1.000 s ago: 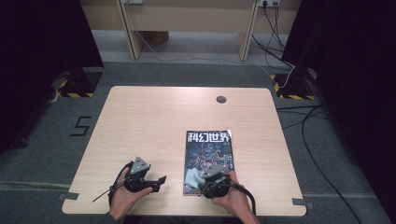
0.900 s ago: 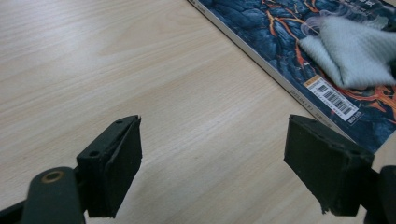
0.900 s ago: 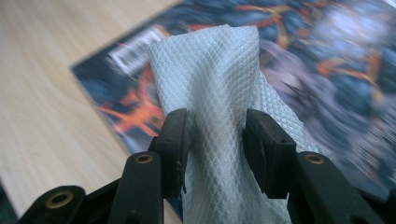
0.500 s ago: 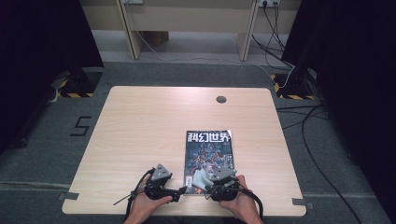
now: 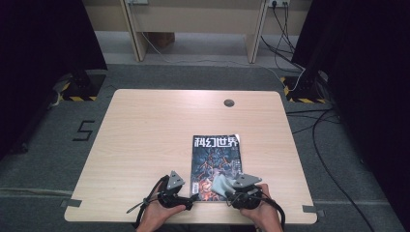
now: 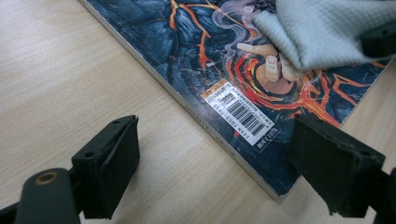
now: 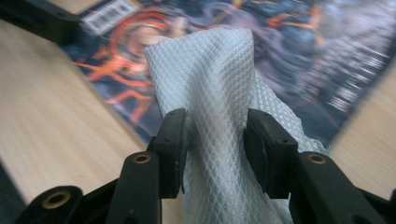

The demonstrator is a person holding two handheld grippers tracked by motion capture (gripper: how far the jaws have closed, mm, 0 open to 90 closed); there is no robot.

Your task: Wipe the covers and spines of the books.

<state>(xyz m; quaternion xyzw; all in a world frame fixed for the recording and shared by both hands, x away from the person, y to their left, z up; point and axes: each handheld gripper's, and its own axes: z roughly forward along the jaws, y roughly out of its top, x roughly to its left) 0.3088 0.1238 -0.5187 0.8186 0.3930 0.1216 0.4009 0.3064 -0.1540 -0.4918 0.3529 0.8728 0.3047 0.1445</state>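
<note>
- Grey carpet surrounded a light wooden table [image 5: 145,140], with dark curtains at both sides and cables trailing on the floor at the far right.
- On the table's near right part lay a magazine [image 5: 215,159], dark cover up, with white characters across its far end and red-orange artwork below.
- Near the magazine's near left corner sat a white barcode label [image 6: 238,112], seen in the left gripper view.
- At the table's near edge, the left gripper [image 5: 186,197] rested just left of the magazine; in its own view [image 6: 215,168] the jaws stood wide apart, straddling the magazine's near left corner, one over bare wood, the other beside the cover's edge.
- To its right, the right gripper [image 5: 227,189] pinched a pale grey cloth [image 5: 220,184] with a diamond weave, its jaws pressed onto a bunched fold [image 7: 210,93].
- The cloth lay over the magazine's near end, touching the cover.
</note>
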